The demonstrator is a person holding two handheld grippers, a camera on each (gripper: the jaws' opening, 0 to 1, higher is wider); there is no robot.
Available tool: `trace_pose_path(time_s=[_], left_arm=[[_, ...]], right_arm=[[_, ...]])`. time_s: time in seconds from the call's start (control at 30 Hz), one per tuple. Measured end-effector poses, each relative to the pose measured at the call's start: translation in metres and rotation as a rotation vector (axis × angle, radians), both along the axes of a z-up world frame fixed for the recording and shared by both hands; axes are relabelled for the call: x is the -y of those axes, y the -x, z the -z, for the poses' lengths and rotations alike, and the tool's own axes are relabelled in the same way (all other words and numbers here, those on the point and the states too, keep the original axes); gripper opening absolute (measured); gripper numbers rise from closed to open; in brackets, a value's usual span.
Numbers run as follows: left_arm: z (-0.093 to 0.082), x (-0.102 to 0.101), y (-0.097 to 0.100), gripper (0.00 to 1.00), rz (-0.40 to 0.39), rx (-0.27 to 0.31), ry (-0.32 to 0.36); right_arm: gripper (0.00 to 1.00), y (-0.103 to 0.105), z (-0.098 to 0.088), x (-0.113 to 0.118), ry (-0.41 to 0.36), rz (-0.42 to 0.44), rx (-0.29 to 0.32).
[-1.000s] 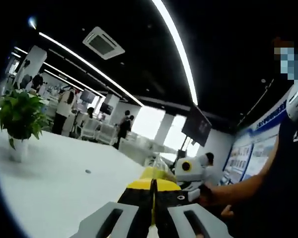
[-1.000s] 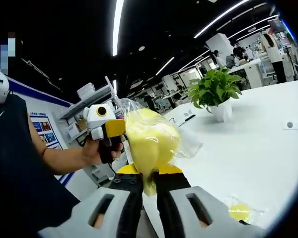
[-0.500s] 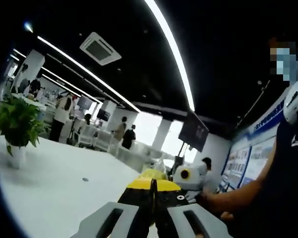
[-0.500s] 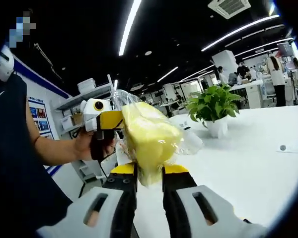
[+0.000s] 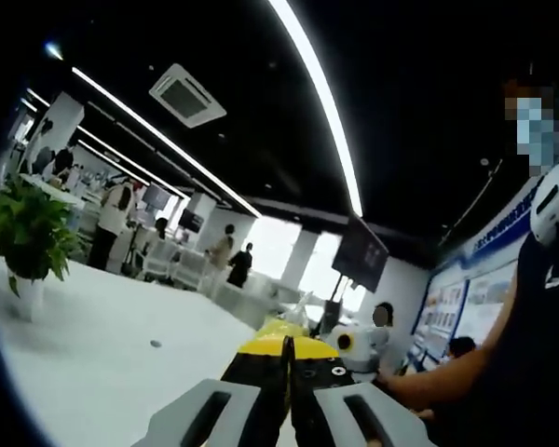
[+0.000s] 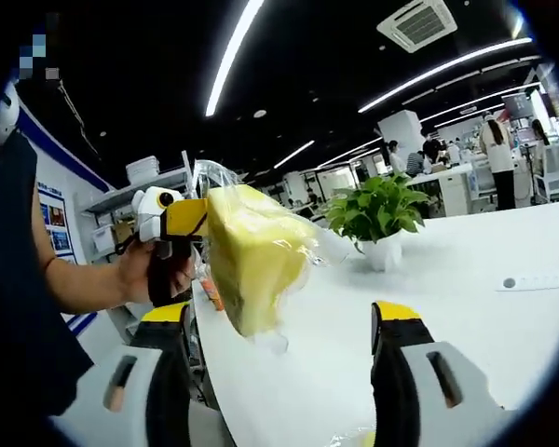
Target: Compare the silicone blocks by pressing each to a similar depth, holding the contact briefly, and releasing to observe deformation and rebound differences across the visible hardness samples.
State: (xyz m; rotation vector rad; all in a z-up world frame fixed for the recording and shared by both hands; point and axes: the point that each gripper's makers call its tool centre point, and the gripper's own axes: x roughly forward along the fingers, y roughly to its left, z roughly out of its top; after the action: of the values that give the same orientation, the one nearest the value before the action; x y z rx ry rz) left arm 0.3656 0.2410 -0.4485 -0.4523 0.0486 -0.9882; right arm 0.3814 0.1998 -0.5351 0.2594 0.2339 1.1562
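Pinching bagged yellow block [image 6: 252, 265] in left gripper [image 6: 188, 223], long axis tilted, right gripper [image 6: 284, 326] jaws spread

Dark ceiling [image 5: 401, 84], light strips [image 5: 321, 93], white table [image 6: 466, 307]

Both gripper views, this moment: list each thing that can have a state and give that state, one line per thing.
Left gripper: shut, pinching the plastic wrap of the yellow block; seen from the other side at.
Right gripper: open, jaws wide apart, not touching the block.
Yellow silicone block: bagged in clear plastic, held in the air off the table.
Potted plant: upright on the white table.
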Motion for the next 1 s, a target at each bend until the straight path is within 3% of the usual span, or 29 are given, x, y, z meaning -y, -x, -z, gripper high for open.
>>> trace_pose_path(time_s=[0.1,0.47,0.77,1.0], left_arm=[[0.000,0.000,-0.001,0.00,0.001,-0.001,0.001],[0.004,-0.008,-0.011,0.00,-0.026,-0.033,0.017],[0.012,-0.013,-0.019,0.00,-0.053,-0.069,0.026],[0.031,-0.020,-0.027,0.00,-0.076,-0.149,0.051]], right_arm=[[0.96,-0.008,-0.001,0.003,0.003,0.041,0.010],[0.96,-0.020,-0.001,0.031,0.056,0.121,0.067],[0.96,-0.034,0.004,0.092,0.102,0.259,0.083],[0.96,-0.035,0.028,0.138,0.142,0.348,0.045]])
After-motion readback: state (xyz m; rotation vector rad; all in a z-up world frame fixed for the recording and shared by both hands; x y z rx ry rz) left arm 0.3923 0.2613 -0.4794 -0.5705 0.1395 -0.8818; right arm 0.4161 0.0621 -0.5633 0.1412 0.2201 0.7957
